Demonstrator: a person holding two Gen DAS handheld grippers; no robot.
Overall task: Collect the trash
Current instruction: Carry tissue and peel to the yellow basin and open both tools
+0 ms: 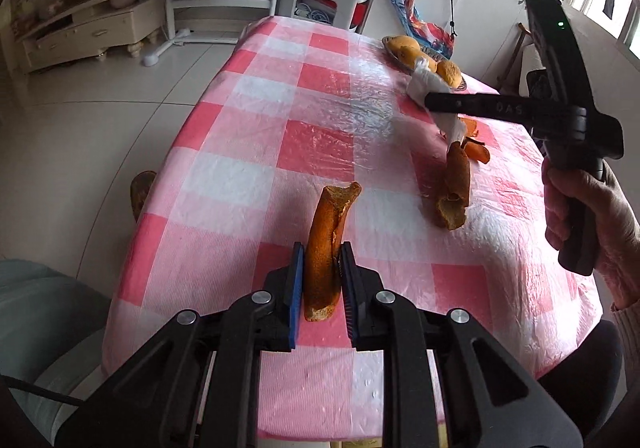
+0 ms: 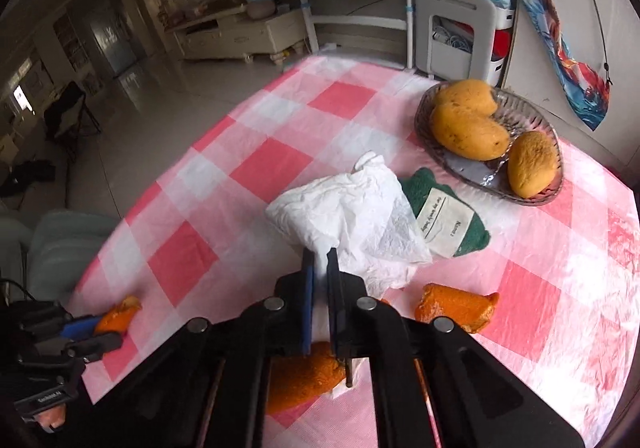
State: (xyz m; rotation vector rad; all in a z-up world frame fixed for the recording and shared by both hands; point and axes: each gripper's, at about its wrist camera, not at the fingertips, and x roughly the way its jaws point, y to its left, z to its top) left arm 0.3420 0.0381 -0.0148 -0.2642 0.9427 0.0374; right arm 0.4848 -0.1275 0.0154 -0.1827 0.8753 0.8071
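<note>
Left claw (image 1: pixel 322 284), peel (image 1: pixel 326 244); "Nature 1" sponge (image 2: pixel 446 226).

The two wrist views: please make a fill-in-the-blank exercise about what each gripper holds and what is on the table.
1. The left gripper is shut on a curled piece of orange ____.
2. The right gripper is shut on a crumpled white ____.
3. The glass dish holds ____ mangoes.
4. The tablecloth has pink and ____ squares.

Missing words: peel; tissue; three; white
</note>
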